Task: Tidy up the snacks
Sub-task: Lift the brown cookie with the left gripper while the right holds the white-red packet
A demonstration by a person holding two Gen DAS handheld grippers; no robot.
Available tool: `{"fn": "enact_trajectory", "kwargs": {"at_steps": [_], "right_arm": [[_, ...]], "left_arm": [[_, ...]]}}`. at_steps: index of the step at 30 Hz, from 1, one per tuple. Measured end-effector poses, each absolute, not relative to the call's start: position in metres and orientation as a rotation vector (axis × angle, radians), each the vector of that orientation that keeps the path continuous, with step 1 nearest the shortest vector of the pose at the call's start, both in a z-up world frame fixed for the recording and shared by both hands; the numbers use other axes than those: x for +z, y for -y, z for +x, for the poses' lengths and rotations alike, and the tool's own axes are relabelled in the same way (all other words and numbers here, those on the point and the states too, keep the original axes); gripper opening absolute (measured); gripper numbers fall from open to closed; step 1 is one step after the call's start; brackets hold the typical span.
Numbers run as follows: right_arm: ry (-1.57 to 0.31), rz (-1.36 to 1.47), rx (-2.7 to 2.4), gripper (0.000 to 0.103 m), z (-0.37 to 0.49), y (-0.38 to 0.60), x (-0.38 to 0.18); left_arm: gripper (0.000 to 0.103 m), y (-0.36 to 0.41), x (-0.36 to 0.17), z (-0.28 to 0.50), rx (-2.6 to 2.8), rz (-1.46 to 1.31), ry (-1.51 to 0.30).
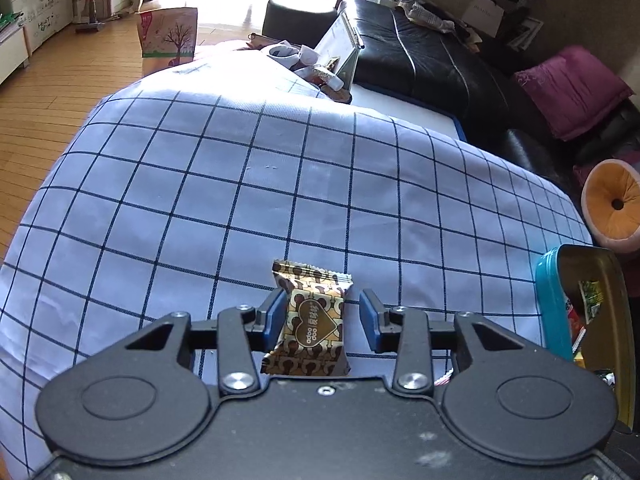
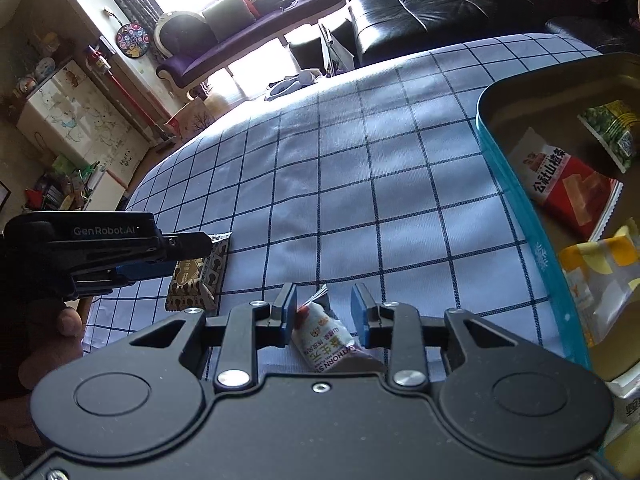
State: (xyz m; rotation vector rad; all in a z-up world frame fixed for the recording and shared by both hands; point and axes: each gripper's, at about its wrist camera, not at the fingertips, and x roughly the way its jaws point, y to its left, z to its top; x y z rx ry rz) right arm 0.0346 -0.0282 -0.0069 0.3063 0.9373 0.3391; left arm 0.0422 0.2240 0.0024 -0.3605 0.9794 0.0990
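Note:
A brown and gold snack packet [image 1: 310,316] lies on the checked tablecloth [image 1: 280,180] between the fingers of my left gripper [image 1: 324,304]. Its left pad touches the wrapper and the right pad stands clear, so the gripper is open. In the right wrist view a white hawthorn snack packet [image 2: 328,340] lies between the fingers of my right gripper [image 2: 323,300], also open, with a gap on the right side. The left gripper [image 2: 192,256] shows there side-on over the brown packet [image 2: 196,280]. A teal tin [image 2: 516,200] with a gold inside stands to the right.
The tin [image 1: 548,304] holds a green packet [image 2: 612,132], a red and white one [image 2: 568,184] and a yellow and white one [image 2: 600,280]. A desk calendar [image 1: 344,48] stands at the table's far end. A black sofa [image 1: 420,52] lies beyond. A hand [image 2: 68,324] holds the left gripper.

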Motion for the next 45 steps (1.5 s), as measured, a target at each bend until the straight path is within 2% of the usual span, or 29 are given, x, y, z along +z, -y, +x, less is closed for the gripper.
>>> {"fn": "enact_trajectory", "kwargs": {"at_steps": [10,20,32,36,43,45], "right_arm": [[-0.940,0.289,0.353,0.043,0.033,0.025,-0.007],[-0.929,0.259,0.396,0.043,0.030,0.027,-0.008],[-0.865,0.017,0.457,0.045,0.012,0.006,-0.008],[-0.848,-0.035,0.453,0.045,0.008,0.001,-0.010],[-0.813,-0.130,0.455,0.044,0.001,-0.009,-0.012],[-0.808,-0.142,0.455,0.044,0.000,-0.010,-0.013]], "left_arm": [[0.043,-0.225,-0.009,0.050,0.155,-0.362,-1.014],[0.055,-0.214,-0.011,0.052,0.167,-0.324,-1.008],[0.068,-0.201,-0.013,0.057,0.191,-0.277,-1.002],[0.069,-0.199,-0.014,0.057,0.216,-0.299,-0.992],[0.080,-0.198,-0.017,0.061,0.180,-0.283,-1.012],[0.080,-0.196,-0.017,0.061,0.182,-0.275,-1.014]]}}
